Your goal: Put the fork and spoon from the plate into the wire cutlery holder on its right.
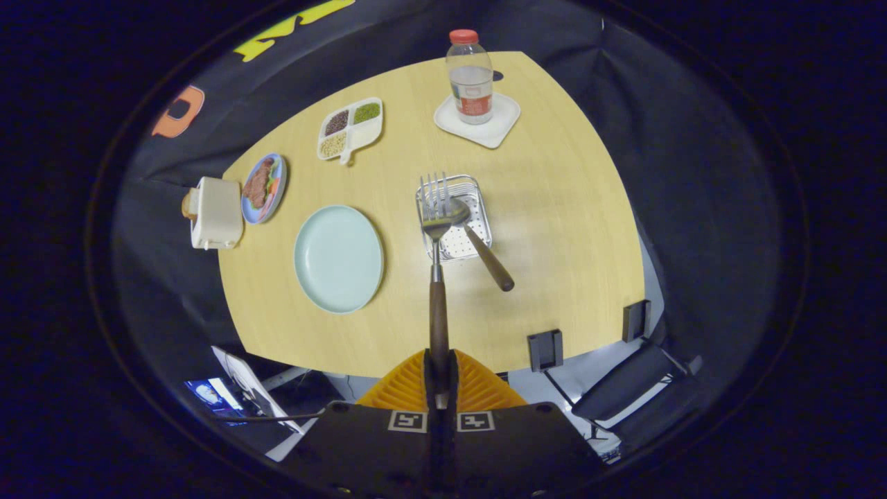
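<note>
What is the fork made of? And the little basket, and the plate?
The fork, clamped between the gripper fingers, looks like shiny grey metal with a dark brown handle, probably wood. The wire cutlery holder appears to be bright, glinting metal wire. The plate is smooth pale green, maybe ceramic or plastic; I cannot tell which.

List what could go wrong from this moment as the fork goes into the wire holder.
1. The tongs grip the fork only at its handle end, so it may swing or slip.
2. The spoon already leans out of the wire cutlery holder; the fork's tines could knock it out.
3. The holder looks light, so it may tip.
</note>
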The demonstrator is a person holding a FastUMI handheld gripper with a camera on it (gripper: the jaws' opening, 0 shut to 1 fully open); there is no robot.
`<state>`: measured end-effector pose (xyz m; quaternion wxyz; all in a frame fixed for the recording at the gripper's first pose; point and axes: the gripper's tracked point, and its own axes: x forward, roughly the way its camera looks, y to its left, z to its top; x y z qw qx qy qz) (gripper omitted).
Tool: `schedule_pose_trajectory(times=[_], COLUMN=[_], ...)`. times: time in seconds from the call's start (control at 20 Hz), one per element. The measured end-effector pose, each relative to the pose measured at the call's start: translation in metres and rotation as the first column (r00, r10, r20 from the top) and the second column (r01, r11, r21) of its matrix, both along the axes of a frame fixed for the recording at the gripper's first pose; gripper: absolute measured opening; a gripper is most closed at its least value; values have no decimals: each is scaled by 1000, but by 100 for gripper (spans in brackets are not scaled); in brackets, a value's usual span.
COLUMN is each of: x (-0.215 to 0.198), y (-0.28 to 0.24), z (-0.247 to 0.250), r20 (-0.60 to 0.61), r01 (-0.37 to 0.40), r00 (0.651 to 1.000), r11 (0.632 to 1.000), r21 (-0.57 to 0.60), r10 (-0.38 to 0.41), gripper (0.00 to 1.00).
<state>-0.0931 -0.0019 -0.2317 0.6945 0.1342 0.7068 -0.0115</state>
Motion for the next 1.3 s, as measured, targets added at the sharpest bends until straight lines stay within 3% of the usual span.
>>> schedule_pose_trajectory(times=[0.65,0.85,1.15,1.2,1.3], x=[12,23,45,52,68], y=[1,1,2,1,1], z=[-20,-20,-4,1,17], r20=[-58,-27,109,147,235], r01=[18,24,17,13,16], r00=[998,999,994,989,972], r11=[1000,1000,1000,999,998], r21=[9,17,-12,-30,-62], r10=[-17,-24,-16,-8,-1], gripper=[3,12,87,95,97])
